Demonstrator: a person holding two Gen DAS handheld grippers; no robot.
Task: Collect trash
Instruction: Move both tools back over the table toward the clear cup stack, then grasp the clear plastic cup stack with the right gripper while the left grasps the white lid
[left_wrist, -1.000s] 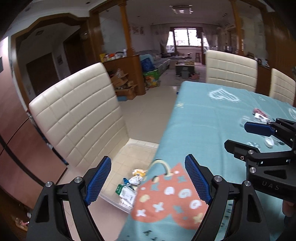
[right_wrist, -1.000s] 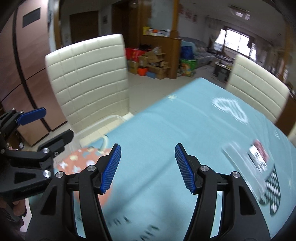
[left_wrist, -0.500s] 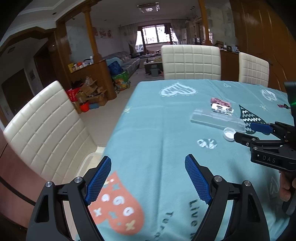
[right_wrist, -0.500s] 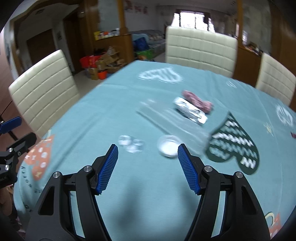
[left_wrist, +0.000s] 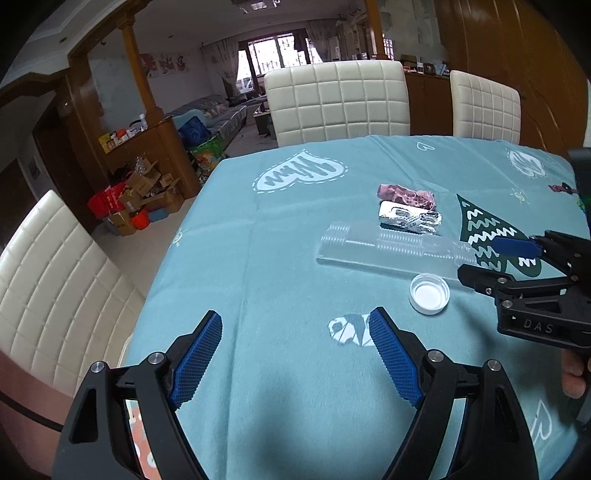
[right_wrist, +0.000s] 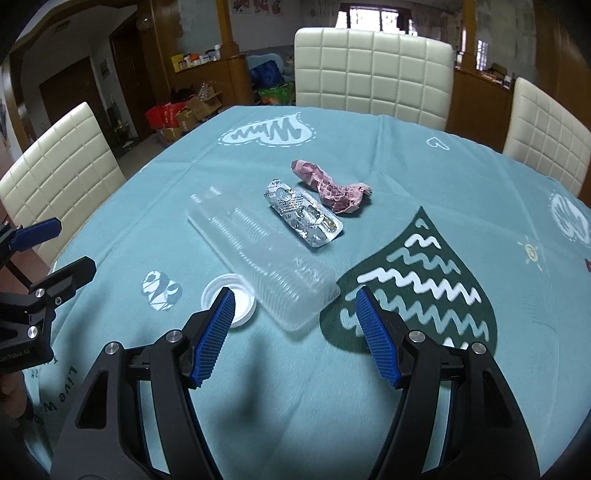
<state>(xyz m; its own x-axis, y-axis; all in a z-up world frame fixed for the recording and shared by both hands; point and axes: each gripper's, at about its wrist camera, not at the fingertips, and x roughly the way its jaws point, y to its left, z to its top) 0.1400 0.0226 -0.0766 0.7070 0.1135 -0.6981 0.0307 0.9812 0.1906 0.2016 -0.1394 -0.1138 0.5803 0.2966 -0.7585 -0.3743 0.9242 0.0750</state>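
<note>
On the teal tablecloth (right_wrist: 406, 155) lie a clear plastic tray (right_wrist: 258, 254), a white lid (right_wrist: 229, 301), a silver blister pack (right_wrist: 303, 218) and a crumpled pink wrapper (right_wrist: 332, 188). In the left wrist view I also see the tray (left_wrist: 391, 247), the lid (left_wrist: 429, 293), the blister pack (left_wrist: 410, 218) and the wrapper (left_wrist: 406, 194). My right gripper (right_wrist: 295, 299) is open and empty, with the near end of the tray and the lid just ahead of its fingertips. My left gripper (left_wrist: 295, 325) is open and empty, over bare cloth left of the lid.
Cream padded chairs stand at the far side (right_wrist: 373, 70), the right (right_wrist: 550, 136) and the left (right_wrist: 59, 170) of the table. The table's left edge (left_wrist: 166, 258) drops to a tiled floor. Boxes and bags (left_wrist: 136, 199) are piled by a wooden cabinet.
Both grippers have swung from the table's left edge and the chair-side bin toward the middle of the table. The trash has come close in front of the right gripper.
</note>
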